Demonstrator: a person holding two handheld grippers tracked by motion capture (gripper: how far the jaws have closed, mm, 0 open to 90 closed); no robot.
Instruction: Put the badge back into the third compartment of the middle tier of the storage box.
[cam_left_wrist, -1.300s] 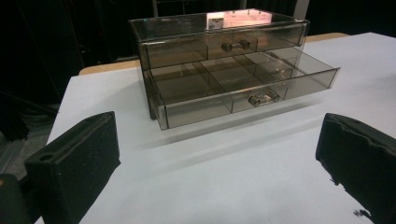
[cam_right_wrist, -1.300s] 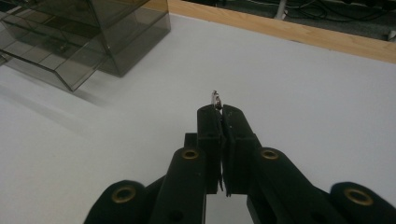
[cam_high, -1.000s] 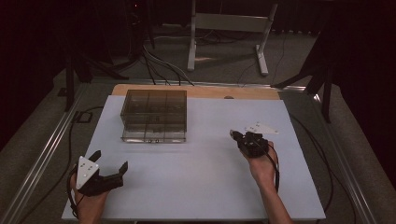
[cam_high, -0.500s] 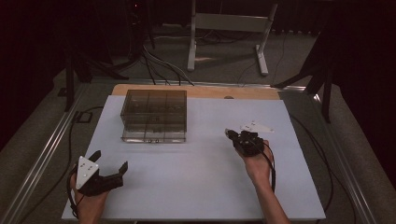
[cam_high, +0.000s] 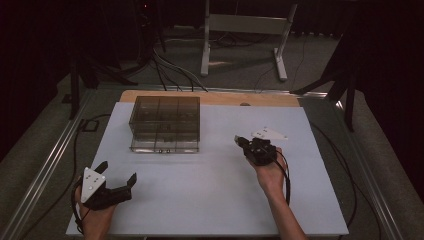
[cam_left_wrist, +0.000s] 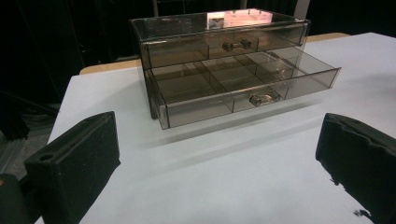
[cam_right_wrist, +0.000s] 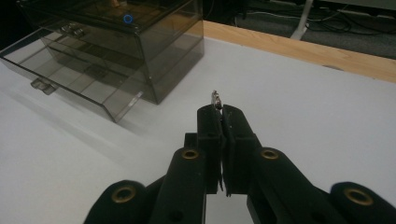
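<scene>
Right tongs (cam_right_wrist: 219, 109): pressed together on a small metal piece (cam_right_wrist: 215, 97) that sticks out at their tips; what it is I cannot tell.
Change: against the high view a second ago, the right tongs (cam_high: 243, 141) have edged a little toward the drawer box (cam_high: 165, 125).
Left tongs (cam_high: 117, 175): spread apart, nothing between them, unmoved at the near bench (cam_high: 210, 200) edge.
Lower drawer (cam_left_wrist: 243, 84): pulled out, compartments bare.
Meaning: likely a carry toward the drawer, with the drop not yet made.
</scene>
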